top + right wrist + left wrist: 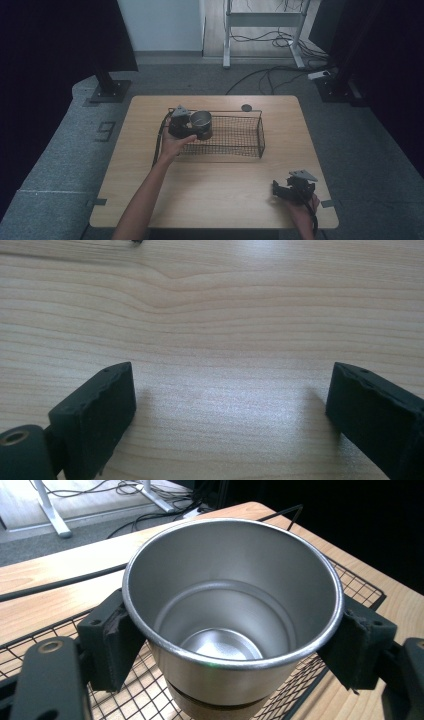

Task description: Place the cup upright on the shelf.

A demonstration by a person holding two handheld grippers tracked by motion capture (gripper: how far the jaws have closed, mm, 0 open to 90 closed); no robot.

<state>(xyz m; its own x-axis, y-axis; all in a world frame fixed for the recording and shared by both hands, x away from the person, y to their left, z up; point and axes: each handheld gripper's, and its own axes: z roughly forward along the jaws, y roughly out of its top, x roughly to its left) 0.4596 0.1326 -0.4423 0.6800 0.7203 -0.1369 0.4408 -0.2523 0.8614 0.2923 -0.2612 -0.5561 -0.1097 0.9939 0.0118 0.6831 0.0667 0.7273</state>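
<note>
Left gripper (192, 129) is clamped on a steel cup (201, 120), one jaw pad pressed on each side of the cup wall just below the rim. In the left gripper view the steel cup (235, 610) is upright, open end up, nothing inside it, with a darker band around its lower part. It sits over the left end of the wire basket (250, 148); mesh floor of the wire basket (130, 700) shows under and around the cup, can't tell if the cup base is touching the mesh or held just above it. Basket lies along the far half of the bench (215, 195), long side parallel to the far edge. Small dark round disc (246, 107) rests on the bench just past the basket's far rim, near the far edge. Right gripper (292, 190) is near the near right corner, well apart from the basket, jaws spread wide with only bare wood of the bench (215, 340) between them, holding nothing.
</note>
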